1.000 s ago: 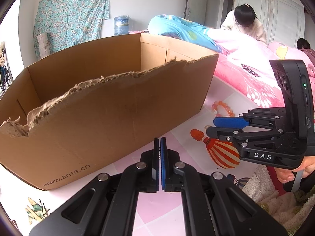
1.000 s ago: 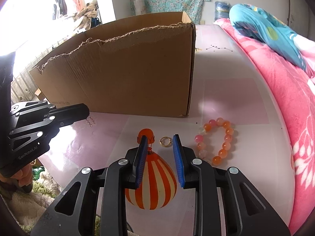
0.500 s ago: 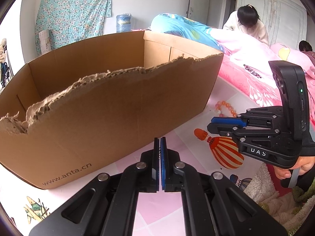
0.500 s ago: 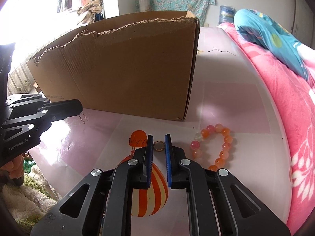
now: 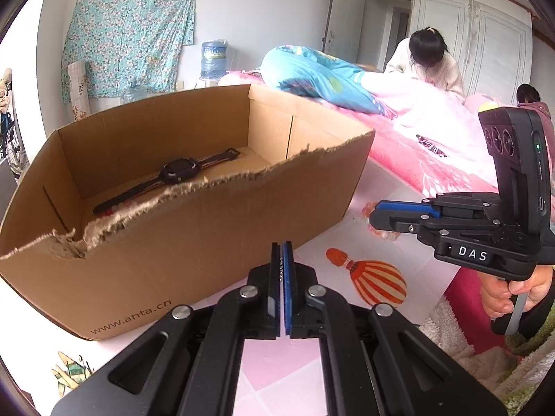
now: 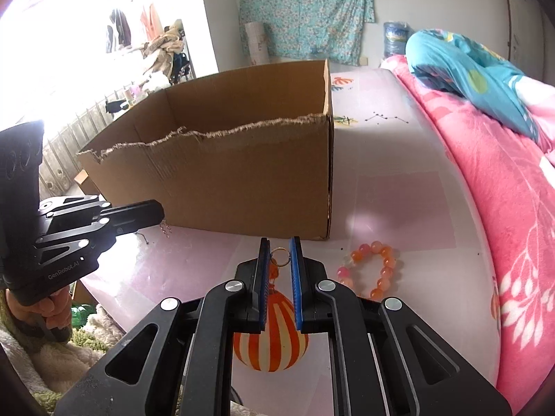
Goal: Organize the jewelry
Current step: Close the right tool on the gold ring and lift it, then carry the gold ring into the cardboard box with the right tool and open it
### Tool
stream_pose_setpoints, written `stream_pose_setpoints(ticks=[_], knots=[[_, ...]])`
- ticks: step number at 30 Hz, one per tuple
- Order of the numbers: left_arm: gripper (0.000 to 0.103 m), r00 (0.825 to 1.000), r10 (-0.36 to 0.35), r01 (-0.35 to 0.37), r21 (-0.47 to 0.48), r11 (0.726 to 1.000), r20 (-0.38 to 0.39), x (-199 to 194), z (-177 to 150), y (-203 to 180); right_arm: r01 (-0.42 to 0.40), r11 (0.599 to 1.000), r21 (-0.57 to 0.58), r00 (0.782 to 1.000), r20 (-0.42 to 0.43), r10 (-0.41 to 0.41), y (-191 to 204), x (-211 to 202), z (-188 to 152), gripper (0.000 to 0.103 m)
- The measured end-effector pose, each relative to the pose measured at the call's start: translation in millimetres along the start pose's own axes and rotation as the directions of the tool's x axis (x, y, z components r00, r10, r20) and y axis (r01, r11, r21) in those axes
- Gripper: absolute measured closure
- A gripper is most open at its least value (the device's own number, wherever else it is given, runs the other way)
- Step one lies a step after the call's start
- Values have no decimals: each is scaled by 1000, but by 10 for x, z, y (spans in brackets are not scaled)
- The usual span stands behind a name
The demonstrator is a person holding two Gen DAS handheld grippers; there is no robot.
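Note:
My right gripper (image 6: 280, 242) is shut on a small gold ring (image 6: 279, 256), held just above the table in front of the cardboard box (image 6: 242, 180). An orange bead bracelet (image 6: 373, 270) lies on the table to its right. In the left wrist view the right gripper (image 5: 376, 213) hangs beside the box's (image 5: 208, 228) right corner and partly hides the bracelet (image 5: 367, 208). My left gripper (image 5: 281, 246) is shut, and a thin chain (image 6: 165, 228) dangles from its tips (image 6: 158, 213). A black wristwatch (image 5: 178, 170) lies inside the box.
The box has a torn front edge. The table cover (image 6: 399, 201) carries a printed striped balloon (image 6: 270, 343). A pink quilt (image 6: 503, 208) borders the table on the right, and a person (image 5: 430, 66) bends over the bed behind. A fuzzy blanket (image 5: 461, 339) lies at the near edge.
The right gripper's jaws closed on the ring and lifted it off the table. Both grippers rose, so the box's inside and the watch now show in the left wrist view.

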State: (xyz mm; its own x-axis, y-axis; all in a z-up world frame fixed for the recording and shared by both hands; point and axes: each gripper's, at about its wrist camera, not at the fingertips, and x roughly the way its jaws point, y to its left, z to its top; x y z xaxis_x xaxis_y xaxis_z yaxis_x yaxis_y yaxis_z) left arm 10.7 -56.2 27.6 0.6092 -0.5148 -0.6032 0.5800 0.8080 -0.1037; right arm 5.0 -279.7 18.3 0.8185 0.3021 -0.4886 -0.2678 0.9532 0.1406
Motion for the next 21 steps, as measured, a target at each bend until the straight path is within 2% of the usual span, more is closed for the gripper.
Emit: stream_pose_setpoints(ticks=[3,5,7,9,13,16,18,21], knots=[[102,995,-75,78,-43,996,71,-241,175,59,-56,998,6,996,72,56,65,-177,175,93],[102,982,-128,142,-95,985,138,-418,330,168,-73,997,1,991,113,73,114,-258,309,93],[102,973,-136,162,-126,979,188,-533,488,300,-112,994,4,983,144,110,141,-297,426,93],[102,973,-108,141,-153,978,205,-549,620,457,-148,989,11,977,158,144,169,-269,543,93],[102,994,-38,60,-212,975,106,-267,819,788,-152,988,8,981,121,150,212,-55,722,93],[102,997,-71,76,-300,951,27,0,872,1064,-148,989,29,988,58,146,224,179,819,93],[102,996,-89,86,-350,933,6,116,885,1198,-143,989,46,990,22,142,242,288,867,93],[102,997,-80,67,-392,918,-17,251,913,1290,-128,990,54,991,-23,129,279,409,900,93]])
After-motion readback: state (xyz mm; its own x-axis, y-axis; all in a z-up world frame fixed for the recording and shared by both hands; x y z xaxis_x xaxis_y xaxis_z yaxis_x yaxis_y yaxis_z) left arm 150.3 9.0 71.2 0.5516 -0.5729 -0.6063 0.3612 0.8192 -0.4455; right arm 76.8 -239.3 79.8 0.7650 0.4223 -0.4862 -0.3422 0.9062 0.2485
